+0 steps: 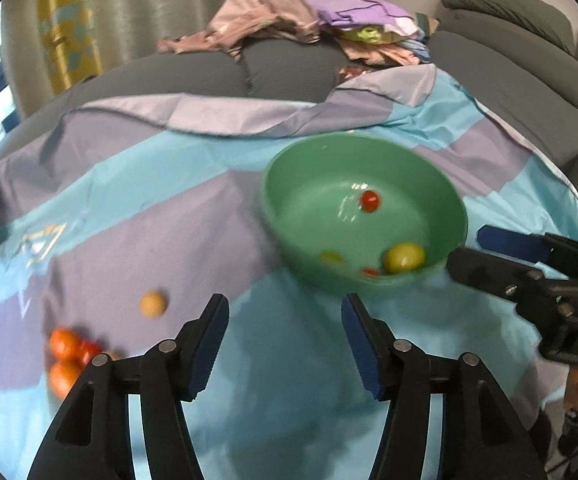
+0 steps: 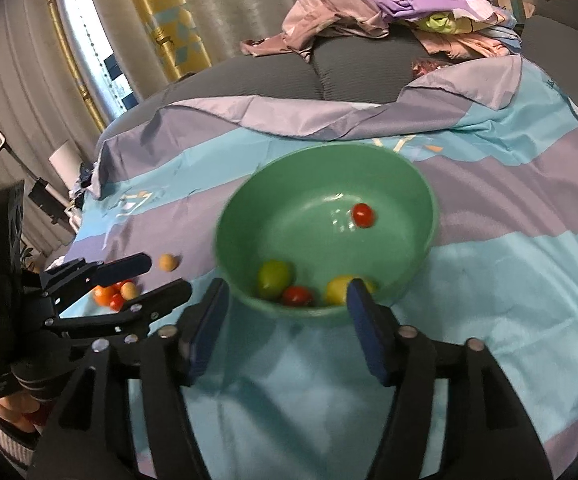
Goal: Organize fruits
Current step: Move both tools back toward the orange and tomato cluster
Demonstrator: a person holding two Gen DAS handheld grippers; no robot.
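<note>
Both your left gripper (image 1: 285, 340) and right gripper (image 2: 285, 324) are released, empty. Loose fruits (image 1: 67, 354) at nine o'clock look small, round, soft: pinch gently across the middle, then carry to the bowl (image 1: 289, 168).

Fruit cluster (image 1: 69, 356) blurred, partly hidden behind left claw (image 1: 285, 344)

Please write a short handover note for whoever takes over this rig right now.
Left claw: open, nothing between its pads.
Right claw: open, empty, just before the round green bowl.
Done: the bowl holds four small fruits: a red tomato, a second red one, a green one and a yellow one.
Left: a tan round fruit and a cluster of orange and red fruits lie on the blue and purple cloth, to the bowl's left.
</note>
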